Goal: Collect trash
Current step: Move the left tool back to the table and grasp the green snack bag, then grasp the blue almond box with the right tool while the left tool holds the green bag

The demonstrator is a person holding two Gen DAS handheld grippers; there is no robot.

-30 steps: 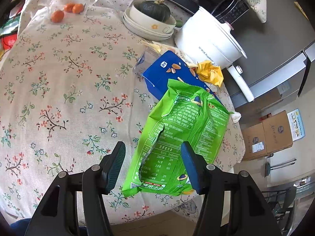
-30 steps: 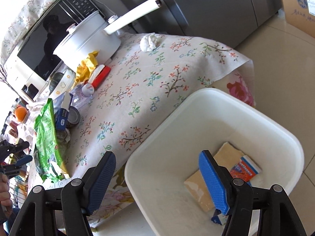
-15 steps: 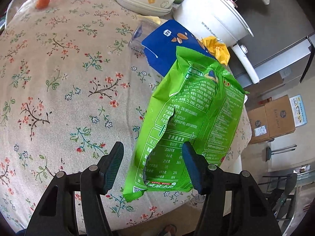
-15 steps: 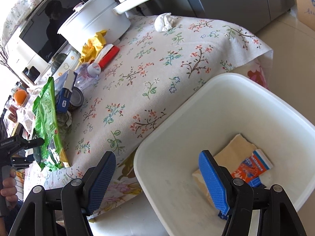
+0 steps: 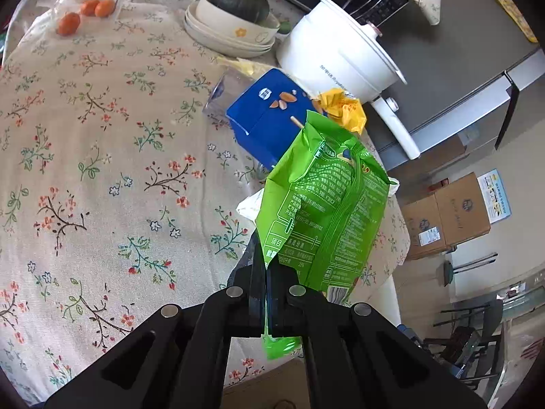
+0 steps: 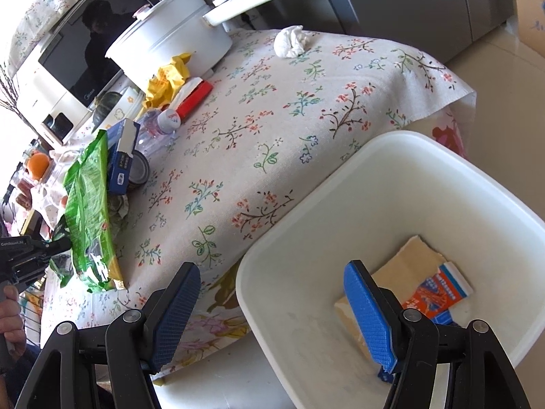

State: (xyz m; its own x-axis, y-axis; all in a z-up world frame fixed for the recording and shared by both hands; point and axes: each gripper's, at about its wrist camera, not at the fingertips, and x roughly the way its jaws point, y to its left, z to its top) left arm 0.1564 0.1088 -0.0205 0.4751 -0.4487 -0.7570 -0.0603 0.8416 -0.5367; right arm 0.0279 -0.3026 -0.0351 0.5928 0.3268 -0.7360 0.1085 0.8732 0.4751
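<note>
Fingers of our left gripper point(image 5: 265, 293) pinch the green snack bag point(image 5: 327, 211) at its torn edge; light, crinkly, slippery. Right gripper point(image 6: 272, 313) fingers are spread.

Bright daylight, sharp focus, strong fisheye bending, dark vignetted corners

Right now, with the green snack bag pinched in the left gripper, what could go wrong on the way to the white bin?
1. The left gripper pinches only a torn bottom corner of the green snack bag; it may rip or slip free.
2. The bag still overlaps the blue carton and crumpled yellow wrapper; lifting could drag them.
3. The white bin sits below the table edge, framed by the open right gripper; the floppy bag could miss its rim.
</note>
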